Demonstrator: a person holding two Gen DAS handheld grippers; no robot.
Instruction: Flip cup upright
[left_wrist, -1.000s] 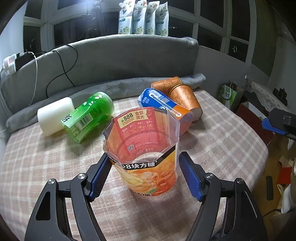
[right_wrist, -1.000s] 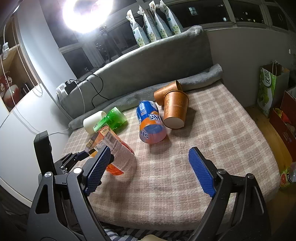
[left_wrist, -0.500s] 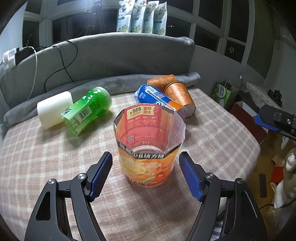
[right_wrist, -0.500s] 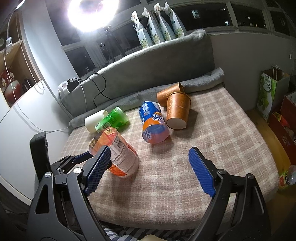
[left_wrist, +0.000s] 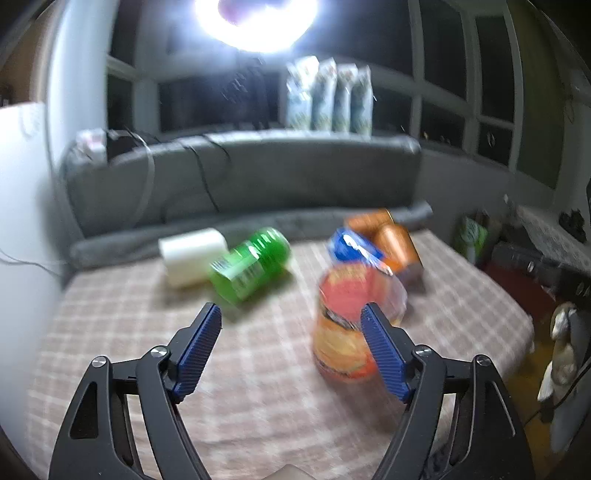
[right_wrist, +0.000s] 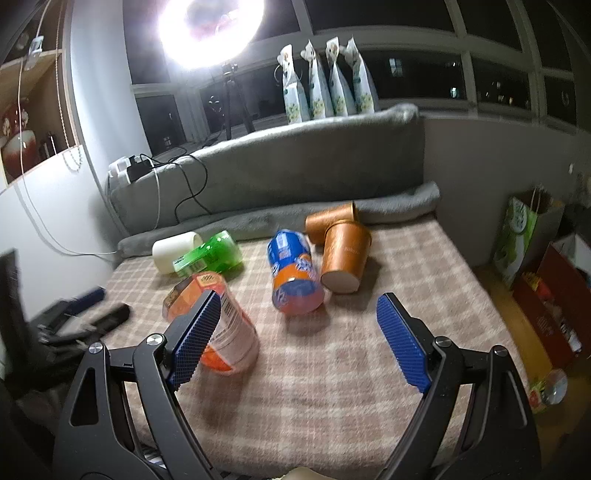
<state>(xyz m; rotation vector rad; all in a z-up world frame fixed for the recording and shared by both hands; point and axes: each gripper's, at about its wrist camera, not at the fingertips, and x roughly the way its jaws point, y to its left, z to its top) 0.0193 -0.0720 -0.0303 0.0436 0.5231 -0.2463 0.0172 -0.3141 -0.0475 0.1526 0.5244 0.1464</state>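
Two tools hang open and empty over the checked bed cover (right_wrist: 332, 369): the left tool (left_wrist: 291, 328) and the right tool (right_wrist: 299, 332) each show their blue pads spread wide with nothing between them. Just beyond the left tool's right pad (left_wrist: 384, 354), the orange cup (left_wrist: 351, 325) stands mouth up on the cover; in the right wrist view the same cup (right_wrist: 218, 325) sits behind that tool's left pad (right_wrist: 195, 336) and looks slightly tilted, though the fisheye may account for that. The main risk, as I judge it, is a knock: the cup looks thin-walled and light, the bed is soft, and a pad swinging past could clip the rim and tip it back over. The left view is blurred, so how close the pad is cannot be told. Open cover lies to the right and toward the near edge, which drops to the floor. Further back the way is crowded: a green cup (right_wrist: 210, 254) and white cup (right_wrist: 173, 251) lie on their sides, with the blue-and-orange cup (right_wrist: 293, 280) and two brown cups (right_wrist: 343, 254) near the grey bolster (right_wrist: 391, 210).
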